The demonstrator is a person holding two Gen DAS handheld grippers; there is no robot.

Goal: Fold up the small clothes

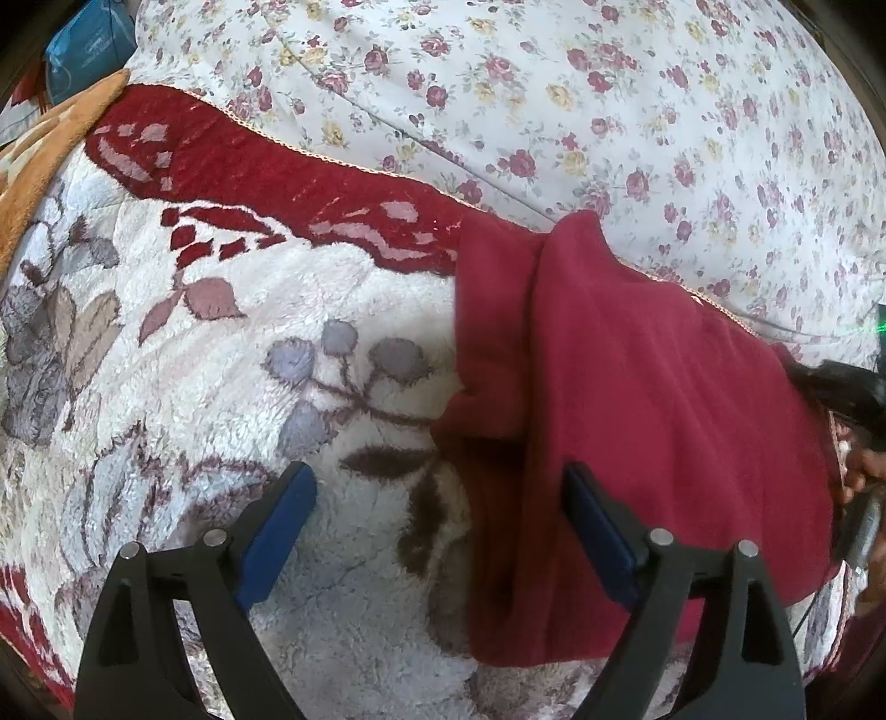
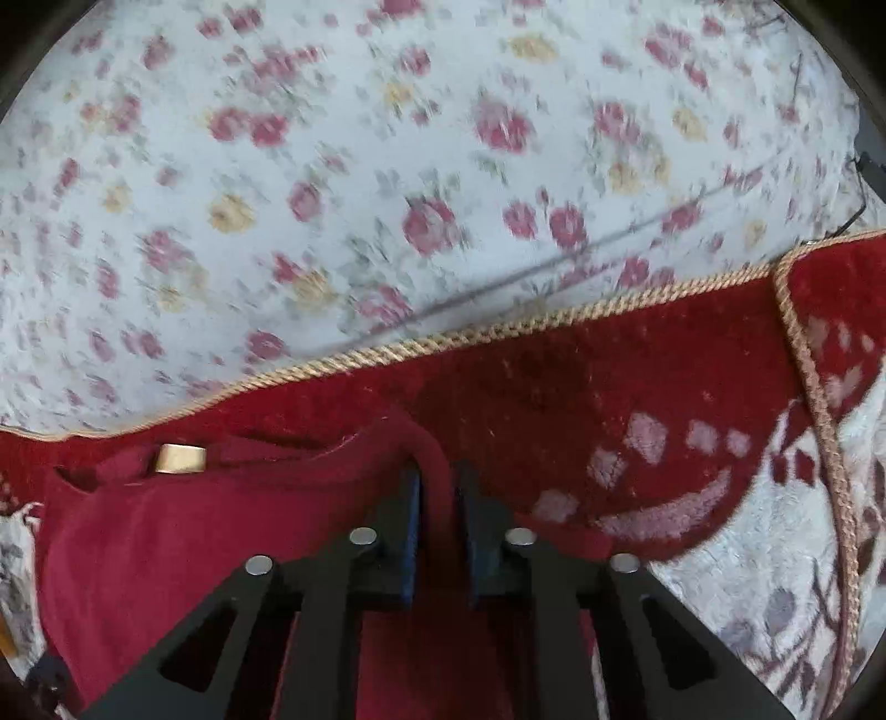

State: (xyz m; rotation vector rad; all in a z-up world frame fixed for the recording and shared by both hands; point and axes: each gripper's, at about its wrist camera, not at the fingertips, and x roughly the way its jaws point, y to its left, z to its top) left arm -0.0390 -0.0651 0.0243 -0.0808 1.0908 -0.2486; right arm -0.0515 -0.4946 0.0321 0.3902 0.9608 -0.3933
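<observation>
No readable text, numbers or brand marks anywhere. The tan tag sewn on the red garment looks blank, no lettering made out. The blue packet at the top left corner of the left wrist view carries faint pale marks, too small and blurred to read. Flowered sheet and plush blanket carry patterns only, no writing.
</observation>
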